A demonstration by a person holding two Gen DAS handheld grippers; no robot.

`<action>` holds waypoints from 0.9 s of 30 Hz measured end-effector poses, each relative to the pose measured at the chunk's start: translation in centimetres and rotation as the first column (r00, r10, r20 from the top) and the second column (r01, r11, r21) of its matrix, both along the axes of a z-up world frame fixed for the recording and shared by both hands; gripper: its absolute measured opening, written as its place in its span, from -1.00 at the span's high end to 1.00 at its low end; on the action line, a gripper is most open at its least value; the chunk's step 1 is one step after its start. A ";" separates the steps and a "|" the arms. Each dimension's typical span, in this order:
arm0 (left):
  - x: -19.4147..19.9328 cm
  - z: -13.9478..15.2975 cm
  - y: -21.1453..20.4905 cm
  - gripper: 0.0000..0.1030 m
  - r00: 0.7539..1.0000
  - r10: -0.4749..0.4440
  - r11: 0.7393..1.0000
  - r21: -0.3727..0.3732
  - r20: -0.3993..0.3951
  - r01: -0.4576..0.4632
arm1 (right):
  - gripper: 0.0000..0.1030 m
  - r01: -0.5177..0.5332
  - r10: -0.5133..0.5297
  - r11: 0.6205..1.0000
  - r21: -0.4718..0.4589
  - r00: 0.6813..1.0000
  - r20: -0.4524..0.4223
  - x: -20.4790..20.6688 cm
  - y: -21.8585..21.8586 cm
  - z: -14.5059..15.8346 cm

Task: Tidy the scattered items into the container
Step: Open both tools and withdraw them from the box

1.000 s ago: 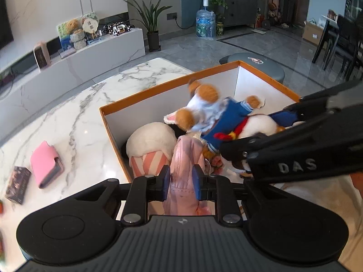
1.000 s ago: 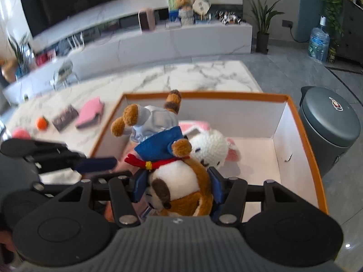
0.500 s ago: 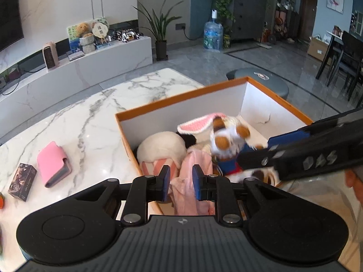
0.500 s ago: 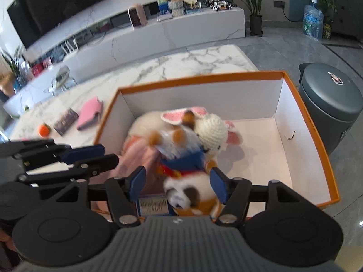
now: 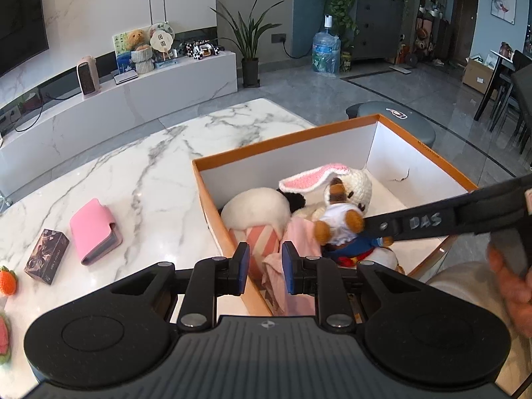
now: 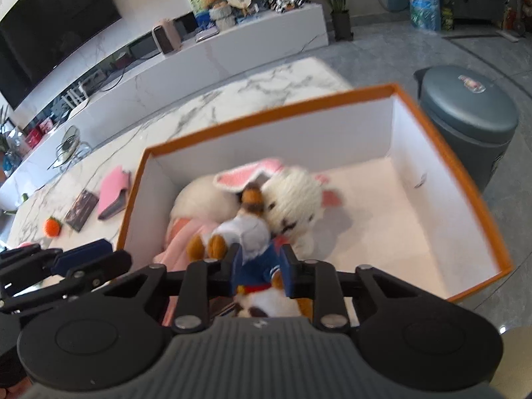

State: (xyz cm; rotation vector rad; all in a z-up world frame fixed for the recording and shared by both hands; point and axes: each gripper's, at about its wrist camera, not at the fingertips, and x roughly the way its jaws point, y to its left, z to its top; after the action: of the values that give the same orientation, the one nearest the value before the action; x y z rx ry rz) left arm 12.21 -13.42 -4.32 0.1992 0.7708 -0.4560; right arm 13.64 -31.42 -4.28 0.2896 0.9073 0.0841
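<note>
An orange-rimmed white box (image 5: 332,139) (image 6: 266,116) stands on the marble table. Inside lie a crochet bunny (image 5: 355,186), a white round plush with a striped base (image 5: 256,209), a pink cloth (image 5: 299,236) and a brown plush animal (image 5: 339,222) (image 6: 246,232) in a blue coat, tail up against the bunny. My right gripper (image 6: 261,266) (image 5: 369,226) reaches into the box; its jaws are closing and the blue coat fills the gap between the pads. My left gripper (image 5: 265,267) (image 6: 116,254) hovers shut over the box's near left wall, nothing pinched.
On the table (image 5: 149,166) left of the box lie a pink wallet (image 5: 94,229), a small dark box (image 5: 46,256) and an orange crochet piece (image 5: 6,281). A grey bin (image 6: 465,106) stands beyond the box's far right corner. A person's hand (image 5: 512,276) grips the right tool.
The right jaws let the plush animal drop into the box beside the bunny, then narrowed onto its coat. The left gripper drew back, so the pink cloth now sits off to its right.
</note>
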 end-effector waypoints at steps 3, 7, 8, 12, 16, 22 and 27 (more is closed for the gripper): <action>-0.1 -0.2 0.0 0.53 1.000 -0.002 1.000 0.003 -0.005 0.002 | 0.51 -0.014 0.014 1.000 -0.027 1.000 0.005 0.1 1.0 -0.3; -0.3 -0.2 0.0 0.53 1.000 -0.003 1.000 0.001 -0.008 0.003 | 0.56 -0.051 0.051 0.998 -0.032 0.999 -0.005 0.5 2.0 -0.4; -0.3 -0.2 0.0 0.53 1.000 -0.002 1.000 0.001 -0.008 0.002 | 0.56 -0.059 0.059 0.997 -0.043 0.998 -0.004 0.6 2.3 -0.5; -0.5 -0.1 0.0 0.53 1.000 0.006 1.000 -0.001 -0.011 -0.006 | 0.56 -0.060 0.060 0.997 -0.039 0.998 -0.008 0.6 2.3 -0.7; -1.1 0.1 0.4 0.53 1.000 0.012 1.000 0.010 0.005 -0.012 | 0.55 -0.044 0.045 0.997 -0.069 0.999 0.009 0.0 2.6 -0.4; -1.8 0.4 1.4 0.52 0.999 0.035 0.999 0.006 0.017 -0.035 | 0.44 -0.008 0.014 0.994 -0.106 0.998 0.053 -1.6 3.5 0.7; -2.4 0.9 2.6 0.50 0.997 0.071 0.997 -0.019 0.029 -0.071 | 0.18 0.010 0.012 0.985 -0.170 0.991 0.130 -3.3 4.5 2.8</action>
State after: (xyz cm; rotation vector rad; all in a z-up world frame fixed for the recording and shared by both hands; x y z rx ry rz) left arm 9.85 -10.80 -3.38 0.1611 0.7422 -0.3917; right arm 10.34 -26.96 -1.46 0.1226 0.7790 0.0258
